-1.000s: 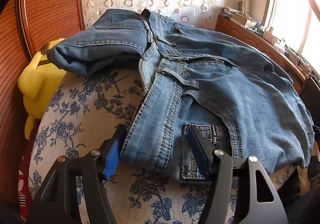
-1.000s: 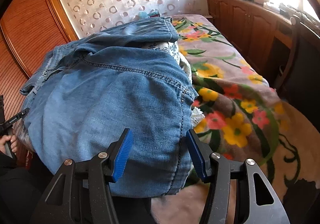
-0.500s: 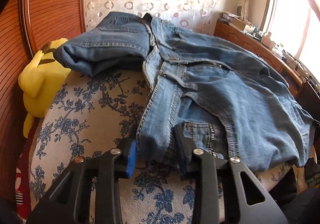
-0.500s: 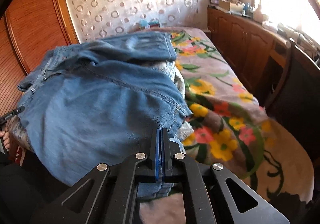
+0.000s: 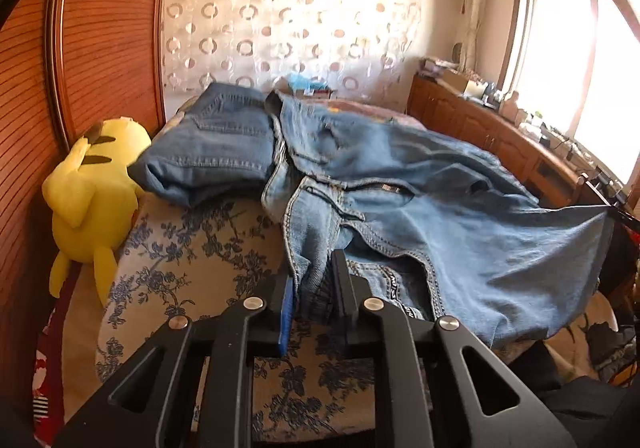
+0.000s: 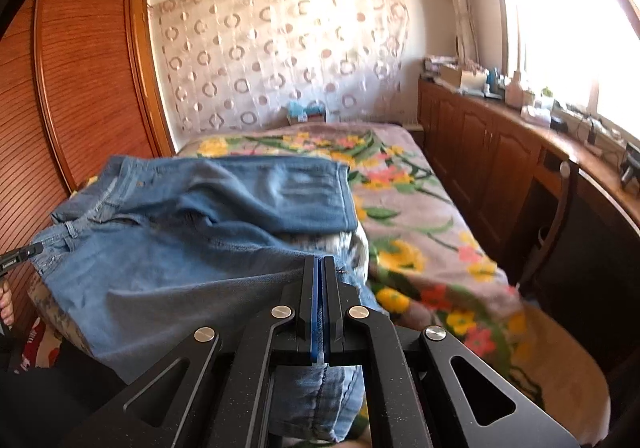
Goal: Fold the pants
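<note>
Between both black tongs, left (image 5: pixel 314 288) and right (image 6: pixel 320 300), pinched stitched denim jeans (image 5: pixel 460 216) stretch, softly creased.

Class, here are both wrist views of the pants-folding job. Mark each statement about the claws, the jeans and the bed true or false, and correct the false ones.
1. The left claw is clamped on the waistband end of the jeans. True.
2. The right claw is wide open above the denim. False: its jaws are pressed together on the fabric edge.
3. A yellow plush toy sits against the wooden wardrobe. True.
4. The jeans lie flat and untouched on the floor. False: they are on the bed, gripped by both claws.
5. The flowered blanket covers the bed to the right of the jeans. True.
</note>
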The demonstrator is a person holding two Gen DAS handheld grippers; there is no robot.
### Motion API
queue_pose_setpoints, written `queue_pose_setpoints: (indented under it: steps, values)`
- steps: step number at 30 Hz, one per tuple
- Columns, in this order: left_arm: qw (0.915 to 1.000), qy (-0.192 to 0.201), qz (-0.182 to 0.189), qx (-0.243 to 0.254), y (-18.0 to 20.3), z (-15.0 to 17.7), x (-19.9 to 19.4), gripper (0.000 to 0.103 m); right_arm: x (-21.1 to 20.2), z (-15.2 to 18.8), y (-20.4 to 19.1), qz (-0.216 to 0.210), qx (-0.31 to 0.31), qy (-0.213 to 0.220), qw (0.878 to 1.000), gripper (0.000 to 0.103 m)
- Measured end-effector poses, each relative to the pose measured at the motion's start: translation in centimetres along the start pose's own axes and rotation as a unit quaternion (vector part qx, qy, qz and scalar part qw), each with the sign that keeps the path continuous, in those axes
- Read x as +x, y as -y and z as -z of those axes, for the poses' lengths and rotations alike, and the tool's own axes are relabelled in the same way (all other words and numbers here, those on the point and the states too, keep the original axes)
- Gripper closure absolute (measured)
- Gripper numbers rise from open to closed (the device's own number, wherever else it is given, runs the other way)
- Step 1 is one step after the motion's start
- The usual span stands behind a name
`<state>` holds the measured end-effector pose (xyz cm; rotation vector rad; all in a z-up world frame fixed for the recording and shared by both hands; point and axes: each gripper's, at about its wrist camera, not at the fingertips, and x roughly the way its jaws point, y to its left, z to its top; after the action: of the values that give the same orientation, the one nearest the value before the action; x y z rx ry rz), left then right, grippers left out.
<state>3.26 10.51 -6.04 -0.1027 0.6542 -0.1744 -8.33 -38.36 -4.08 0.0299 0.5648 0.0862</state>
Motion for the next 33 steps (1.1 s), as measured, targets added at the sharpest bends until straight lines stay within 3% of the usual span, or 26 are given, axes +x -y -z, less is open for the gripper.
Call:
queue_pose_setpoints:
  steps: [7,14,25,28,30,32,33]
  values:
    - [0.9996,0.028,0.004,0.000,0.3,-1.2,-2.1,0.086,-1.6,-1.3,0.2,0.013,-0.015,0.031,0.999,0.102]
    - [0.9996,0.029,-0.002,0.003,0.4,-2.5,-0.3,0.086,1.4,-1.4,-0.4,0.018,-0.023,0.038,0.999,0.102]
    - [0.9996,0.022,-0.007,0.017,1.2,-3.8,1.9,0.086,14.4,-1.5,-2.7,-0.020,-0.038,-0.044,0.998,0.102]
    - [0.9995,0.019,-0.009,0.024,1.4,-3.6,2.1,0.086,16.0,-0.8,-3.0,-0.037,-0.031,-0.069,0.996,0.102]
    - [0.9995,0.017,-0.008,0.025,1.4,-3.4,2.1,0.086,15.7,-0.5,-3.1,-0.040,-0.033,-0.076,0.996,0.096]
    - [0.9996,0.017,-0.007,0.023,1.3,-3.2,2.1,0.086,14.8,-0.2,-2.8,-0.044,-0.031,-0.079,0.995,0.076]
    - [0.9996,0.016,-0.007,0.022,1.3,-3.2,2.1,0.086,14.0,0.3,-2.5,-0.044,-0.028,-0.082,0.995,0.071]
